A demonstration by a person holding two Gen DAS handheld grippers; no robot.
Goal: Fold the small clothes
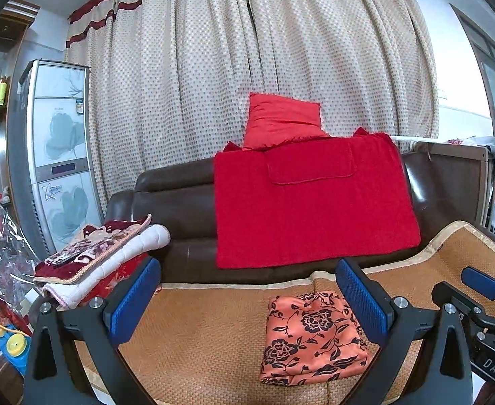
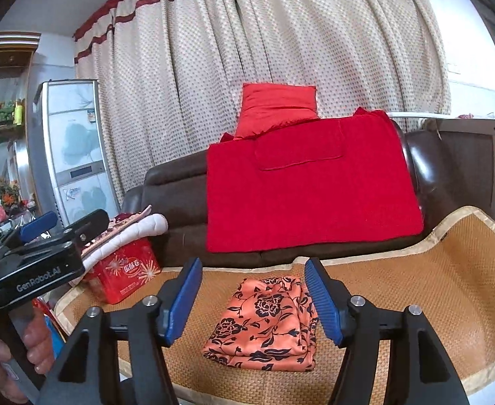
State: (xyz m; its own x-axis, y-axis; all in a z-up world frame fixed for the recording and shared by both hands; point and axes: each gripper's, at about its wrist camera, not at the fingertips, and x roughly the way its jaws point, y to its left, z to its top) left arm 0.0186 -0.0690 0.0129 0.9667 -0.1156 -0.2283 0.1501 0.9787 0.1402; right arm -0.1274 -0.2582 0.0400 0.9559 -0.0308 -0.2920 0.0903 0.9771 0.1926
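A small orange garment with black flowers [image 1: 313, 337] lies folded into a rough square on the woven mat [image 1: 197, 330]. It also shows in the right wrist view [image 2: 264, 325]. My left gripper [image 1: 247, 303] is open and empty, held above the mat, with the garment under its right finger. My right gripper [image 2: 252, 303] is open and empty, held above the garment, which lies between its blue pads [image 2: 323, 298]. Each gripper shows at the edge of the other's view.
A brown leather sofa [image 1: 176, 202] behind the mat carries a red towel [image 1: 311, 209] and a red pillow [image 1: 281, 123]. Folded blankets [image 1: 95, 256] rest on a red box [image 2: 126, 270] at left. A curtain and a tall appliance [image 1: 58, 148] stand behind.
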